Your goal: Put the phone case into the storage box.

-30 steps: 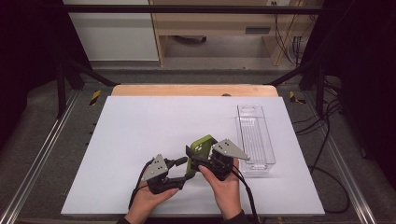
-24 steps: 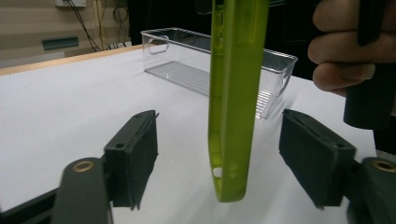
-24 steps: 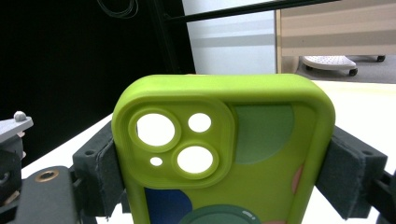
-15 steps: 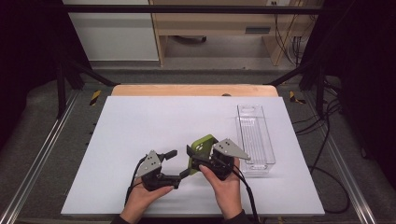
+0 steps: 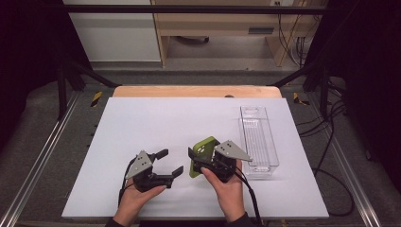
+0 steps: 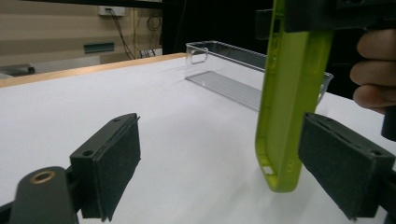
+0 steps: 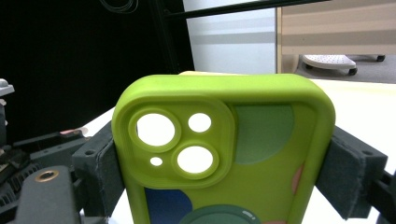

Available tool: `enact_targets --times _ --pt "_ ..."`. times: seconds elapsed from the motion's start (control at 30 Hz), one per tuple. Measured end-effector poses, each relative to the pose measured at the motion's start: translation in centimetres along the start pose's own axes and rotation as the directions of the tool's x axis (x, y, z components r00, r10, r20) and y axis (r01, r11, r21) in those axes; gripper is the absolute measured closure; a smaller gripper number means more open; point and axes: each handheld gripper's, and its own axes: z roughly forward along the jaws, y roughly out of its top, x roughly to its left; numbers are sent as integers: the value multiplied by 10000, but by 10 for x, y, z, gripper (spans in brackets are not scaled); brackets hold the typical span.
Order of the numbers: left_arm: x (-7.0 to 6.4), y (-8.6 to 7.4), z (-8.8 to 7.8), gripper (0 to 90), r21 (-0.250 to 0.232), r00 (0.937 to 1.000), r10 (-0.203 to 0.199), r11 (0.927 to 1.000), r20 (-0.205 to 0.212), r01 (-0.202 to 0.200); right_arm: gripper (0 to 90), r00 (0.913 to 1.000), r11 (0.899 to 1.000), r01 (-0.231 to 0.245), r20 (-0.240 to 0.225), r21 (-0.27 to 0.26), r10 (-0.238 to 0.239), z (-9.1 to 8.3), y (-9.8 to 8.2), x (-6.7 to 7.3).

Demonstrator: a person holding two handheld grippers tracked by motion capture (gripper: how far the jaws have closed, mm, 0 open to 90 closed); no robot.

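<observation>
Phone case (image 5: 202,152) (lime green, camera cutouts up) sits clamped across its sides in the right gripper (image 5: 201,160), held just over the white table (image 5: 142,118). Left gripper (image 5: 169,163) has just been opening, nothing pressed between its pads; the case could pivot or slip from this single edge grip, or get knocked by the near left jaw.

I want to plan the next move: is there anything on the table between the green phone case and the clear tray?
Nothing visible: the phone case, clamped in the right tool, has only bare white table between it and the clear tray.

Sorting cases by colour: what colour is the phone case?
Lime green phone case with darker green, blue and pink patches; clearest in the right gripper view.
</observation>
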Motion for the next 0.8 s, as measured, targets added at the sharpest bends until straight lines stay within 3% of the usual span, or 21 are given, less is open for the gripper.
enact_targets --times 0.33,0.5,0.8 --pt "12 0 -14 117 -63 9970 -186 9998 -758 182 160 10000 10000 9 -53 4 -9 0 0 -1" --pt "16 -1 -25 69 -86 9940 -137 9999 -1082 128 160 10000 10000 62 -34 16 -62 -1 1 -1" --pt "26 -5 -37 23 -377 9830 -385 9988 -1798 322 160 9997 9997 235 100 55 -235 -4 5 -4"
